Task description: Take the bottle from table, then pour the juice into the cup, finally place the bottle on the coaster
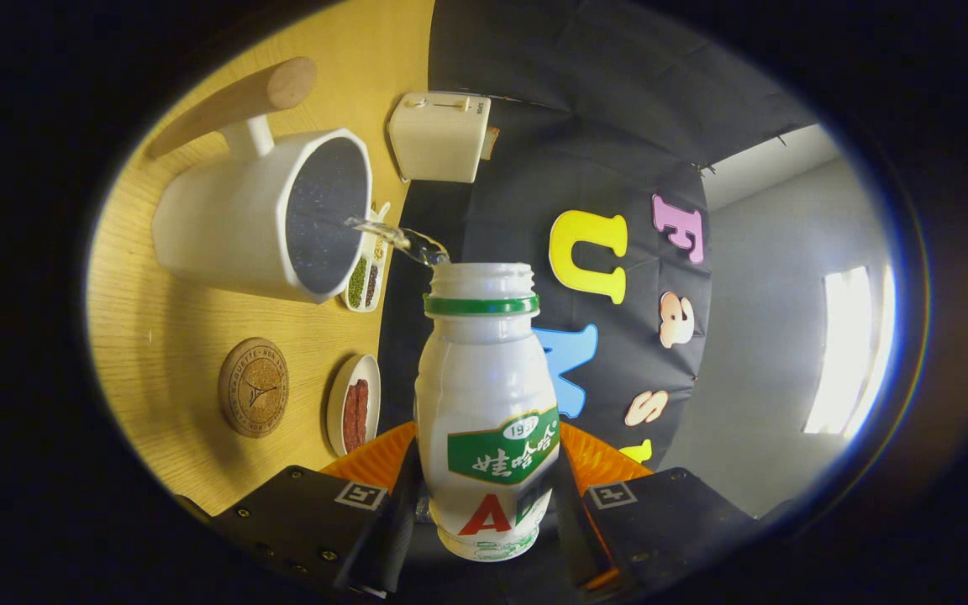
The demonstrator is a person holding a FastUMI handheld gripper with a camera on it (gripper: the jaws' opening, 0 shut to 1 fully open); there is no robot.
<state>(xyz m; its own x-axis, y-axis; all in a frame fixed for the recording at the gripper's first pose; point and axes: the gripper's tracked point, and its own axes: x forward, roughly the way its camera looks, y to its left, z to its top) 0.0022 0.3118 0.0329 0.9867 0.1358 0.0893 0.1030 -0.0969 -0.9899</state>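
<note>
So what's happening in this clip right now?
A handheld gripper is shut on a white bottle, tipped so that a clear stream runs from its open mouth into the white cup with a wooden handle. The pour is under way. The round coaster on the wooden table is bare, with a small dish beside it.

We see the white plastic bottle (486,420) between our gripper (484,512) fingers, its mouth toward the white wooden-handled cup (261,218) beyond; the round cork coaster (254,387) and an oval dish (354,403) lie nearer, a white toaster (439,136) farthest
</note>
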